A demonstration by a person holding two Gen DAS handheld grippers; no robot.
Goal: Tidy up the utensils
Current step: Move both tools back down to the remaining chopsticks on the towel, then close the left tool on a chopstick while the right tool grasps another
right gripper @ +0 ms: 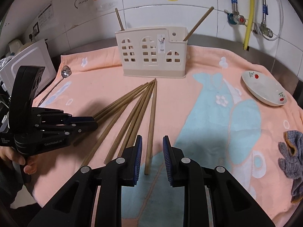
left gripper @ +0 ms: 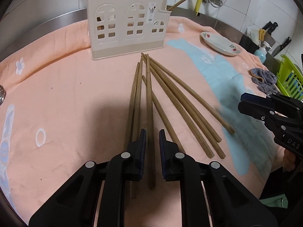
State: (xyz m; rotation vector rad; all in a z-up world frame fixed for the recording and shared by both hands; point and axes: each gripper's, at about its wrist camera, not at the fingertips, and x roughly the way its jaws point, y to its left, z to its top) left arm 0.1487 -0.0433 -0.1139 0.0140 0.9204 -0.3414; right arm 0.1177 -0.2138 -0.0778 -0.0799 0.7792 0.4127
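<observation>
On a peach towel (right gripper: 106, 71) spread over a kitchen counter, a fan of brown wooden chopsticks (right gripper: 132, 111) lies in front of a cream plastic utensil holder (right gripper: 153, 56). Their thin tips bunch together just short of the holder's base, while the thicker butt ends splay back towards the two grippers, so each stick's long axis runs roughly from the holder to the cameras. All are plain, round and matt, tapering slightly along their length; two more stand tilted in the holder, one at each end.

From the left wrist view, the left gripper (left gripper: 152, 139) sits low over the fan with one chopstick (left gripper: 149, 113) running lengthwise between its narrowly parted blue pads; a sliver of towel shows on either side of the stick, so it is not pinched. From the right wrist view, the right gripper (right gripper: 152, 145) straddles the outermost chopstick (right gripper: 151, 124) with wider gaps, its pads clear of the wood. A floral dish (right gripper: 265, 89) rests to the right, a grey knitted glove (right gripper: 292, 151) nearer the edge, a metal ladle (right gripper: 65, 71) at left.
</observation>
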